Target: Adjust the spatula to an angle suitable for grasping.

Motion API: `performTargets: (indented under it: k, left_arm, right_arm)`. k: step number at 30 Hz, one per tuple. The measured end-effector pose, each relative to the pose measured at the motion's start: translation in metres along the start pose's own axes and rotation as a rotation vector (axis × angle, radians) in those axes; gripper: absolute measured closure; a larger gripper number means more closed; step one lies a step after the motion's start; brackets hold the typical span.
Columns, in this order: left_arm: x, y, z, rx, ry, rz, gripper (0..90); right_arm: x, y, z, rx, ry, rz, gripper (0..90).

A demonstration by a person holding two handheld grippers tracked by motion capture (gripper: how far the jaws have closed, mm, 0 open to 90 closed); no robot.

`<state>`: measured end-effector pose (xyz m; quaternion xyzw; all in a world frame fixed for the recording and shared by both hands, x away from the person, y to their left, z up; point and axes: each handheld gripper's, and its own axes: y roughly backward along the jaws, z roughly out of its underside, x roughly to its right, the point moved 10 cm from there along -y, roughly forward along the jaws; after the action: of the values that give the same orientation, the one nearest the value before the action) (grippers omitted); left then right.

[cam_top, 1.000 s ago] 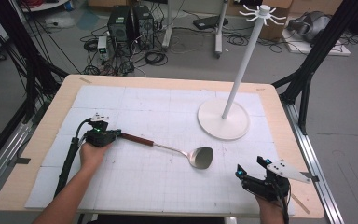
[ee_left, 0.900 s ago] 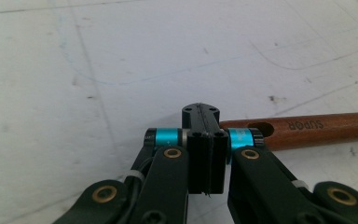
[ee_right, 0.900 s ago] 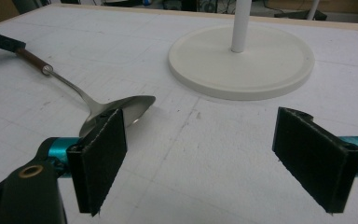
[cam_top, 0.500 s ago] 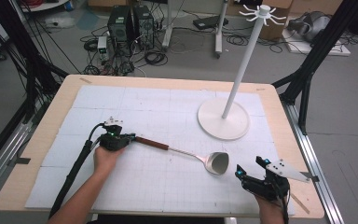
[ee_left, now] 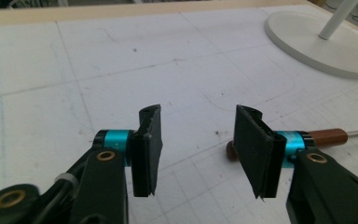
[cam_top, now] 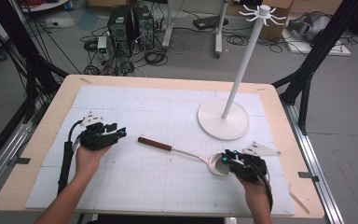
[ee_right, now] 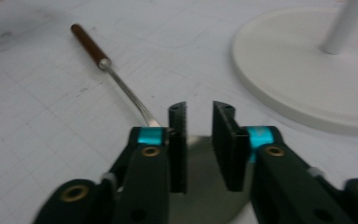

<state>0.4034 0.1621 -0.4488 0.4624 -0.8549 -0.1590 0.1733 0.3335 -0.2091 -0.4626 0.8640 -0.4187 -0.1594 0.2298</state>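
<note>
While the ladle (cam_top: 186, 153) lies flat on the white gridded mat (cam_top: 168, 112), wooden handle (cam_top: 154, 143) pointing at the left hand and steel bowl (cam_top: 216, 164) under the right, the right gripper (ee_right: 199, 122) sits over that bowl with its jaws a narrow gap apart and pinching nothing. Risk one: closing on smooth curved steel, the pads could skid off or flip the ladle. The left gripper (ee_left: 196, 135), jaws spread wide beside the handle's butt, could nudge it, and a swung ladle might clip the white stand's base (cam_top: 223, 119) nearby.
</note>
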Motion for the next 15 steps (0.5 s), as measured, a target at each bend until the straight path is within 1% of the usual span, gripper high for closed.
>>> performTargets:
  k: [2, 3, 4, 5, 8, 10, 11, 15]
  left_arm:
    - [-0.002, 0.008, 0.005, 0.006, -0.015, -0.002, 51.6]
    - [-0.002, 0.012, 0.008, 0.009, -0.022, -0.004, 51.7]
    - [-0.003, 0.015, 0.012, 0.008, -0.033, -0.007, 52.1]
    - [-0.004, 0.017, 0.016, 0.011, -0.032, -0.008, 52.5]
    - [-0.006, 0.023, 0.027, 0.015, -0.032, -0.003, 53.1]
    - [-0.008, 0.026, 0.032, 0.015, -0.024, -0.002, 53.4]
    - [-0.009, 0.027, 0.033, 0.016, -0.014, 0.001, 53.5]
    - [-0.011, 0.032, 0.029, 0.042, 0.012, 0.004, 53.8]
  right_arm:
    - [-0.007, -0.018, -0.007, -0.049, 0.032, -0.029, 87.2]
    - [-0.008, -0.027, -0.009, -0.086, 0.053, -0.033, 89.0]
    - [-0.010, -0.035, -0.010, -0.125, 0.064, -0.037, 89.3]
    - [-0.010, -0.043, -0.011, -0.157, 0.077, -0.043, 89.3]
    - [-0.012, -0.061, -0.011, -0.230, 0.101, -0.062, 89.3]
    - [-0.013, -0.069, -0.010, -0.259, 0.104, -0.076, 89.3]
    - [-0.014, -0.072, -0.008, -0.277, 0.101, -0.082, 89.3]
    - [-0.020, -0.078, -0.005, -0.304, 0.101, -0.111, 89.3]
